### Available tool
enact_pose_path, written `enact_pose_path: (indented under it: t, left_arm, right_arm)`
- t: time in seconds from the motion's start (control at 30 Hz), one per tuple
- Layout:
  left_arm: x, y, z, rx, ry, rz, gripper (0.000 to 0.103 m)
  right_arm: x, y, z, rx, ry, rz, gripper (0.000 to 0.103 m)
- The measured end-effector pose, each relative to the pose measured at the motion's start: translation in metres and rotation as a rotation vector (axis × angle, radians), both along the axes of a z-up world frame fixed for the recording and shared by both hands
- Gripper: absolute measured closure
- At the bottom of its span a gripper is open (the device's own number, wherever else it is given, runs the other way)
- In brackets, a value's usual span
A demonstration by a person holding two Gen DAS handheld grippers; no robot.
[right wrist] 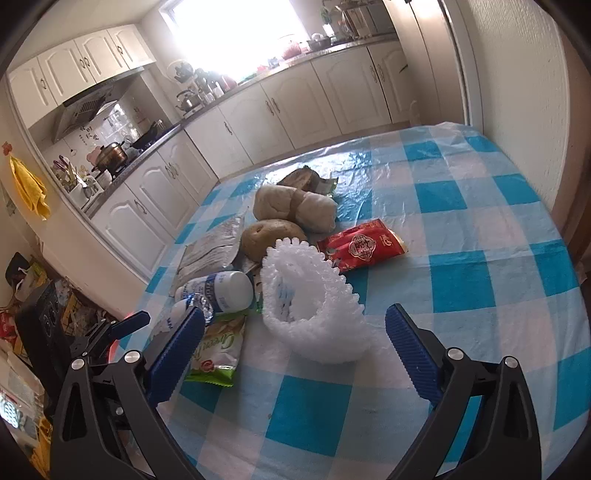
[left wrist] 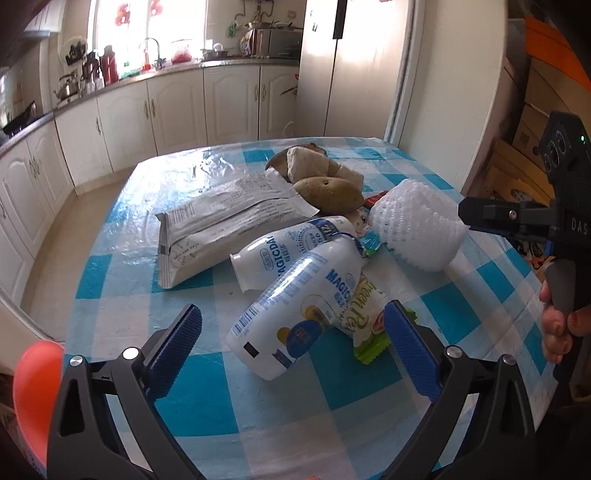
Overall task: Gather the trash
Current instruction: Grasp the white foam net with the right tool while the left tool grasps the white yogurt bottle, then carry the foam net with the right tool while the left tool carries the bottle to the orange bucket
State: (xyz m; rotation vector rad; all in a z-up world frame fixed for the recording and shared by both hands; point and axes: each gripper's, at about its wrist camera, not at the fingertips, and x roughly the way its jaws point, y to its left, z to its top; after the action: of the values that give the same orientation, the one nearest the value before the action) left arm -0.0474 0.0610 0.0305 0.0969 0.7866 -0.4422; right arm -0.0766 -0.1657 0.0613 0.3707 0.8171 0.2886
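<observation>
The left tool [left wrist: 291, 345], wide open and empty, straddles the near yogurt bottle [left wrist: 295, 310], whose long axis points away rightward.

Home kitchen. Range hood [right wrist: 86, 107] as landmark: pot [right wrist: 112, 153] on stove right below it, white wall cabinets [right wrist: 79, 61] just above. Right of hood: kettle [right wrist: 185, 100] on countertop [right wrist: 236, 88] under bright window [right wrist: 236, 33], white base cabinets [right wrist: 258, 118] beneath. Near side of hood: table under blue-checked plastic cover [right wrist: 461, 280]. Fridge [left wrist: 351, 66] at counter's far end.
</observation>
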Motion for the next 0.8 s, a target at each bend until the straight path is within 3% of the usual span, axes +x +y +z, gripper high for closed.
enact_pose_path:
  t: [0.03, 0.1, 0.27, 0.33, 0.8]
  left_arm:
    - [0.003, 0.001, -0.001, -0.006, 0.008, 0.002, 0.008]
    - [0.008, 0.003, -0.003, -0.019, 0.020, 0.006, 0.025]
    - [0.016, 0.010, -0.009, -0.085, 0.063, 0.017, 0.027]
    - [0.015, 0.011, -0.009, -0.085, 0.061, 0.014, 0.027]
    - [0.007, 0.011, -0.007, -0.128, 0.066, 0.032, 0.053]
  right_arm:
    - [0.003, 0.000, -0.003, 0.004, 0.010, 0.003, 0.006]
    - [0.007, 0.001, -0.007, -0.001, 0.018, 0.009, 0.006]
    - [0.015, 0.004, -0.018, -0.041, 0.044, 0.014, 0.011]
    - [0.017, 0.005, -0.021, -0.045, 0.051, 0.019, 0.040]
    - [0.008, 0.008, -0.018, -0.043, 0.029, 0.030, 0.061]
